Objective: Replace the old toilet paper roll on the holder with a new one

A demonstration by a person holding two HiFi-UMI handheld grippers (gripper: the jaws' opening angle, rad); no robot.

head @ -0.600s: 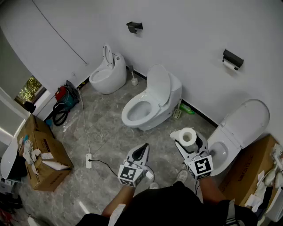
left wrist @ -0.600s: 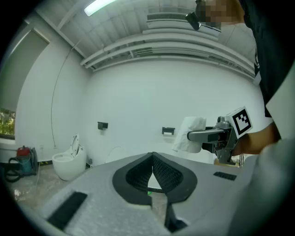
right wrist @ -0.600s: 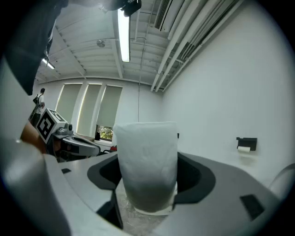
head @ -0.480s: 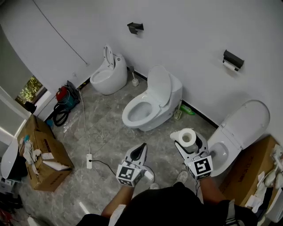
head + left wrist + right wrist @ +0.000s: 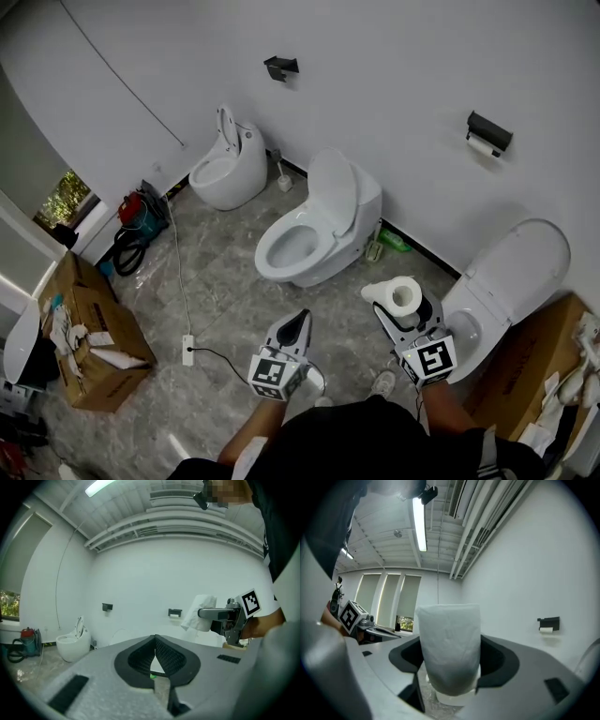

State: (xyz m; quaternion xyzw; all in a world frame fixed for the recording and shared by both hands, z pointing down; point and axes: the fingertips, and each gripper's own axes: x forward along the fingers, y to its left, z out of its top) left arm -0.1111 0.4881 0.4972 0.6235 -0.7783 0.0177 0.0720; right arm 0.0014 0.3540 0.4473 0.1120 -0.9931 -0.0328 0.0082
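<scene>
Right gripper (image 5: 405, 307): we clamp a full paper roll (image 5: 403, 292).
Left gripper (image 5: 301, 320): closed, empty.
In the way: toilet (image 5: 514, 267) between us and wall holder (image 5: 489, 132).

Illumination is bright, from a long white fluorescent ceiling tube (image 5: 419, 524) and daylight through a glass window (image 5: 64, 192) at far left. Shadows are soft. Gripper views show fisheye curvature and black corners; the near white toilet paper roll (image 5: 449, 648) is slightly soft.

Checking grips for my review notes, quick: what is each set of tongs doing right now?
Left tongs: closed, empty.
Right tongs: closed on the roll.
</scene>
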